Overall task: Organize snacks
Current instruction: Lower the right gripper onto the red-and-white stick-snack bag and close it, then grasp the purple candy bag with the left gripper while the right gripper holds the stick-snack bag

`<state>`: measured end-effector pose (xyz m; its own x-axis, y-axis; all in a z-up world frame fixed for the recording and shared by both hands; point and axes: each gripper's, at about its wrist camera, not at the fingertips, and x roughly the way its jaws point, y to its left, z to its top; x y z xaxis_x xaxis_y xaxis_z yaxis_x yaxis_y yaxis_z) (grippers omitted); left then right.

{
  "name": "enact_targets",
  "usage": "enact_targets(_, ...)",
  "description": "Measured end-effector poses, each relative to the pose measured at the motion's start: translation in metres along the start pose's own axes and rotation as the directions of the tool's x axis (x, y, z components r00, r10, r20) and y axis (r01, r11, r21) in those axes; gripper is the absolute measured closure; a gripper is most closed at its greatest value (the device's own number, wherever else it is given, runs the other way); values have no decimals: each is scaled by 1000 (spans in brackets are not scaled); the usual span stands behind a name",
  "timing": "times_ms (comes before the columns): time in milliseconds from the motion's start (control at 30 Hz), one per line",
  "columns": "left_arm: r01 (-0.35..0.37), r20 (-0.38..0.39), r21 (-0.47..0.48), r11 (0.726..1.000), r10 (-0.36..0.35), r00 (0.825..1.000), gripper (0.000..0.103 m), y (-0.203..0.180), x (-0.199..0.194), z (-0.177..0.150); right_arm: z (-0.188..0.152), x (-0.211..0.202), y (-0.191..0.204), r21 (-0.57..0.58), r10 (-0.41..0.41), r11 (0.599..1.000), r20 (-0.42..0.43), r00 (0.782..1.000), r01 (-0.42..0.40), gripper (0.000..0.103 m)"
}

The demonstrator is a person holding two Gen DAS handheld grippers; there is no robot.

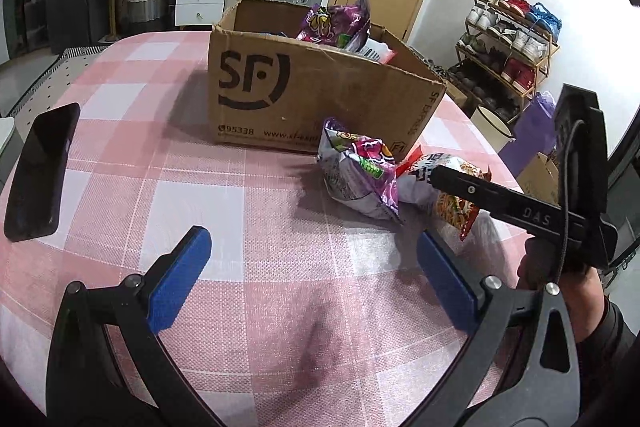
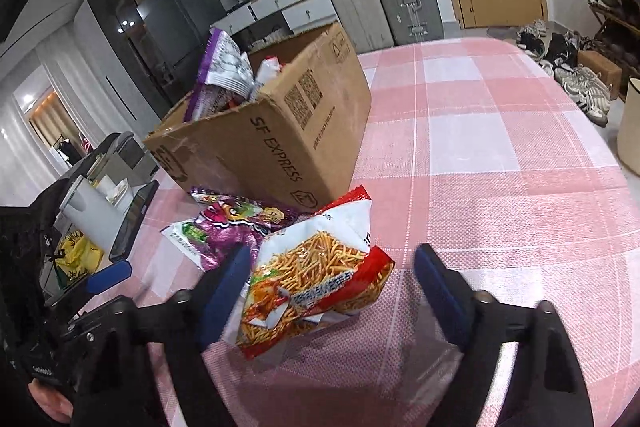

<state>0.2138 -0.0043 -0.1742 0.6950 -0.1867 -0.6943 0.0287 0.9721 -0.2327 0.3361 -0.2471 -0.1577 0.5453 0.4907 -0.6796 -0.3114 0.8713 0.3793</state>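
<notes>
Right gripper (image 2: 328, 291) straddled the red bag (image 2: 316, 283) on the table (image 2: 500, 187), left pad touching, right pad clear — no grip yet. Purple bag (image 2: 232, 227) lay beside it, against the box (image 2: 272, 143). Left gripper (image 1: 312, 275) gaped — nothing between.

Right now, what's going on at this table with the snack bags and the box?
A person with a gripper in each hand is sorting snacks into the cardboard box, which already holds several packs. The right gripper is open around the red noodle-snack bag on the checked tablecloth, not yet clamped. The left gripper is open and empty above the cloth. A purple bag lies beside the red one, in front of the box.
</notes>
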Motion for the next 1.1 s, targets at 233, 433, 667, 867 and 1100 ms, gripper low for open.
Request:
enact_targets(233, -2, -3, -1, 1000, 2, 1000, 1, 2, 5, 3, 0, 17, 0, -1, 13, 1000, -48, 999, -13, 35)
enact_targets(433, -6, -15, -5, 1000, 6, 1000, 1, 4, 8, 2, -2, 20, 1, -15, 20, 1000, -52, 998, -20, 44)
enact_targets(667, -18, -17, -4, 1000, 18, 1000, 1, 7, 6, 2, -7, 16, 1, -9, 73, 997, -56, 996, -73, 52)
enact_targets(867, -16, -26, -8, 1000, 16, 1000, 1, 8, 6, 1, -12, 1, -1, 4, 62, 998, -30, 998, -62, 52)
enact_targets(1100, -12, -52, 11, 1000, 12, 999, 1, 2, 15, 5, -16, -32, -3, 6, 68, 998, 32, 997, -68, 52)
